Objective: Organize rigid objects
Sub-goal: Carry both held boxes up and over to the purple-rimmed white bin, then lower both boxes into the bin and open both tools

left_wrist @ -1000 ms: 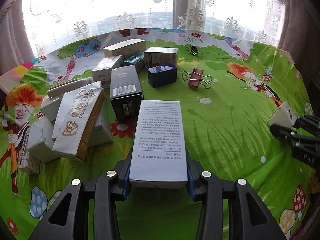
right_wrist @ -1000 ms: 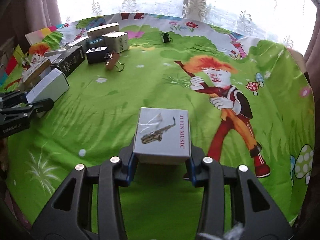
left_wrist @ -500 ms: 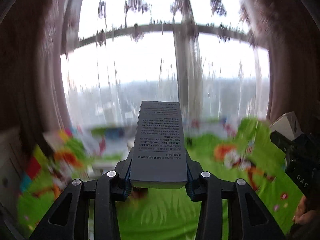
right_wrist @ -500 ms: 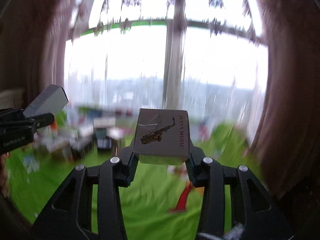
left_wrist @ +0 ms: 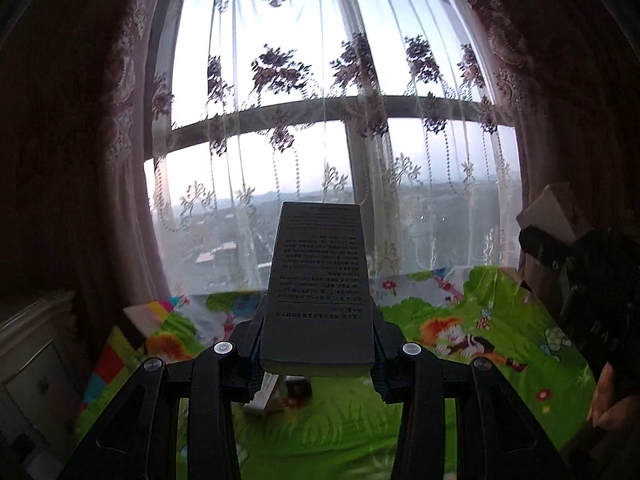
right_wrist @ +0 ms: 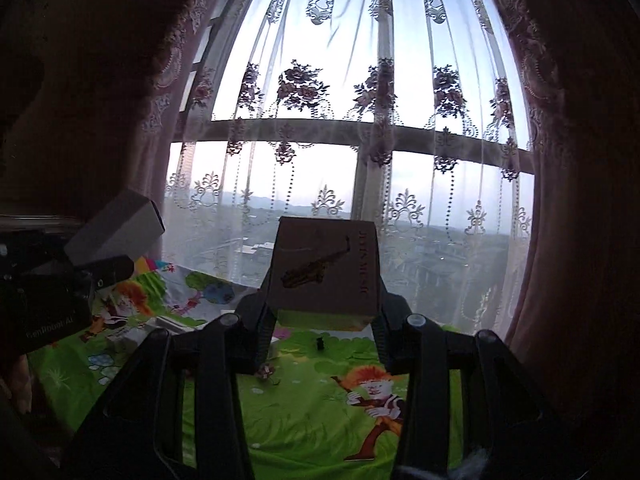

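Note:
My left gripper [left_wrist: 316, 360] is shut on a long pale box with printed text [left_wrist: 318, 288], held up level in front of the window. In the right wrist view my right gripper [right_wrist: 324, 320] is shut on a squat box with a saxophone picture [right_wrist: 326, 268], also raised above the table. Each gripper shows in the other's view: the right one [left_wrist: 560, 256] at the right edge with its box [left_wrist: 548, 212], the left one [right_wrist: 80, 276] at the left edge with its box [right_wrist: 116, 232]. Both boxes hang clear of the green cartoon tablecloth [left_wrist: 480, 380].
Several small boxes [right_wrist: 132, 336] lie at the table's far left. Two binder clips, one black [right_wrist: 319, 343] and one reddish [right_wrist: 266, 372], lie mid-table. A lace curtain [left_wrist: 320, 100] and window stand behind; a drawer cabinet [left_wrist: 32, 372] is at left. A hand [left_wrist: 608, 400] shows at right.
Both grippers have risen off the table and tilted up from looking down at the cloth to facing the window. Each still grips its box as before.

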A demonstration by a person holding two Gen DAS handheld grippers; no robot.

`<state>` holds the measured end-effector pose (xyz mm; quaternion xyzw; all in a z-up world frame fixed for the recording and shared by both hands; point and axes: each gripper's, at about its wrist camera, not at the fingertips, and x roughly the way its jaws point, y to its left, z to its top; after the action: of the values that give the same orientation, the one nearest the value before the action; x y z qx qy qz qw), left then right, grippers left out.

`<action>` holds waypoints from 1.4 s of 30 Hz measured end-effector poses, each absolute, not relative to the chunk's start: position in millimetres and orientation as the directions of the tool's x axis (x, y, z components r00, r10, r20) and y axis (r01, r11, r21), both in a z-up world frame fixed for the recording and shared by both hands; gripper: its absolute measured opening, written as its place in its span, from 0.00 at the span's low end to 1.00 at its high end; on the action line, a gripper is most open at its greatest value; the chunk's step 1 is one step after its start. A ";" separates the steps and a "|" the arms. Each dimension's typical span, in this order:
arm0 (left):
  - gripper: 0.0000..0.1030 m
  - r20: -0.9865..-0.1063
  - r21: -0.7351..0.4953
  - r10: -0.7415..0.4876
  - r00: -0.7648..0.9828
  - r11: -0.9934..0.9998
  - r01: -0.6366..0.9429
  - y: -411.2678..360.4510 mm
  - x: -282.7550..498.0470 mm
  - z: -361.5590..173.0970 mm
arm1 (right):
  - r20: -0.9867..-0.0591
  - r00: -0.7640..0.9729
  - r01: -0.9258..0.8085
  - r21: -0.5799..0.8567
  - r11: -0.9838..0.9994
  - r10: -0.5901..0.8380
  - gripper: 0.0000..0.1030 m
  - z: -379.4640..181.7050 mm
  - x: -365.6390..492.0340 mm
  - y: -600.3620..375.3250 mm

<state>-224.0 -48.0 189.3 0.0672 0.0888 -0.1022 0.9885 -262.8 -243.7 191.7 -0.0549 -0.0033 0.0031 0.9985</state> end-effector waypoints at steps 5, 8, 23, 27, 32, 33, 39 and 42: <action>0.41 -0.211 0.100 -0.146 0.967 0.980 0.170 -21.5 -240.5 183.9 | -0.003 0.997 -0.080 -0.117 0.990 0.080 0.45 190.8 -270.5 -219.2; 0.41 -0.208 0.099 -0.107 0.972 0.987 0.130 -3.1 -250.9 183.9 | 0.003 0.992 -0.125 -0.119 0.985 0.126 0.45 192.7 -276.1 -200.9; 0.41 -0.387 0.048 0.130 0.913 0.991 -0.121 100.6 -283.3 164.8 | -0.271 0.790 -0.584 -0.058 0.810 0.550 0.45 195.0 -252.8 -86.2; 0.41 -0.465 0.026 0.174 0.868 0.983 -0.183 132.4 -291.5 153.3 | -0.390 0.675 -0.684 -0.012 0.729 0.626 0.45 186.4 -241.0 -49.7; 0.41 -0.554 -0.010 0.207 0.807 0.967 -0.255 170.7 -309.3 135.7 | -0.468 0.559 -0.774 0.002 0.633 0.685 0.45 176.8 -237.2 -6.7; 0.41 -0.569 -0.020 0.213 0.794 0.962 -0.272 178.0 -314.5 131.0 | -0.477 0.545 -0.787 -0.006 0.617 0.690 0.45 175.4 -239.6 1.4; 0.41 -0.634 -0.075 0.247 0.733 0.924 -0.376 217.6 -334.8 111.2 | -0.536 0.448 -0.858 -0.035 0.512 0.715 0.45 163.0 -250.8 48.9; 0.41 -0.643 -0.086 0.264 0.719 0.908 -0.410 230.0 -343.4 105.5 | -0.556 0.420 -0.882 -0.064 0.468 0.717 0.45 160.1 -265.1 68.2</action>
<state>-343.4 230.0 105.5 -0.1120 0.3271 0.1830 0.9203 -265.1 68.2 160.1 -0.1763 0.2338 0.4849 0.8241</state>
